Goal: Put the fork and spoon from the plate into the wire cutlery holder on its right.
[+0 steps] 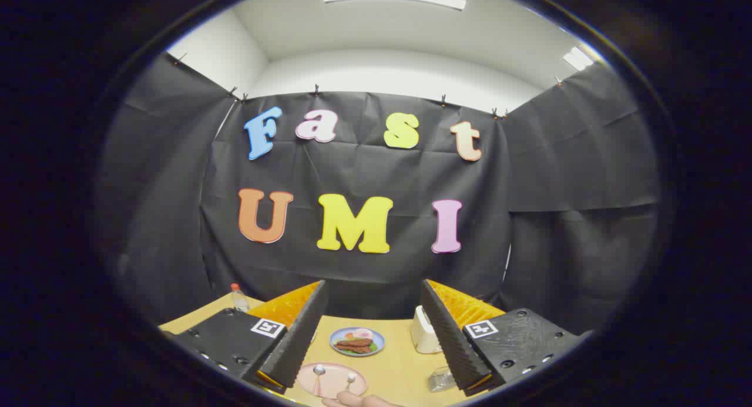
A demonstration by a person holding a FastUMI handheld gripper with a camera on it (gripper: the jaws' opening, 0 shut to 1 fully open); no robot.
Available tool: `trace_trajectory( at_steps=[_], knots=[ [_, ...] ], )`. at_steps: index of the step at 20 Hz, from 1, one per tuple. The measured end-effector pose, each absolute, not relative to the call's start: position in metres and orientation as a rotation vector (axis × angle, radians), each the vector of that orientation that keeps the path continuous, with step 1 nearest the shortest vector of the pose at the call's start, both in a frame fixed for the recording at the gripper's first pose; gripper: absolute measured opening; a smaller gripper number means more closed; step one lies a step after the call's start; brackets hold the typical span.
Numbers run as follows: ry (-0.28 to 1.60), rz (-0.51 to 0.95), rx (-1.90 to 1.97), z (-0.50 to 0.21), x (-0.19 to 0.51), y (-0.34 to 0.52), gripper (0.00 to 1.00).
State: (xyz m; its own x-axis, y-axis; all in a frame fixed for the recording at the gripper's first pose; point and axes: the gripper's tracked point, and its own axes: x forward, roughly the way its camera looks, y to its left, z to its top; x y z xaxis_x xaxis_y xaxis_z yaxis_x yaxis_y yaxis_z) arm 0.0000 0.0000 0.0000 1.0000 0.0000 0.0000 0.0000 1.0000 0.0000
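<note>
A pink plate lies on the wooden table, low between my fingers. On it rest two pieces of metal cutlery, one on its left side and another on its right; which is the fork and which the spoon I cannot tell at this size. The wire cutlery holder stands to the plate's right, close to my right finger. My gripper hangs open well above the table, with nothing between its fingers.
A blue plate of food sits beyond the pink plate. A white box-shaped object stands to its right, a small clear bottle at the table's far left. A person's hand rests at the near edge, below the pink plate.
</note>
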Motion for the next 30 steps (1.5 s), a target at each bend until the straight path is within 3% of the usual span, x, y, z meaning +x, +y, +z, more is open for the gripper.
trace_trajectory(
  at_steps=[10, 20, 30],
  knots=[
    [0.044, 0.031, 0.001, -0.003, -0.009, 0.026, 0.95],
    [0.137, 0.071, 0.02, -0.037, 0.028, 0.021, 0.95],
    [0.361, 0.117, -0.003, -0.185, 0.069, 0.043, 0.96]
  ],
)
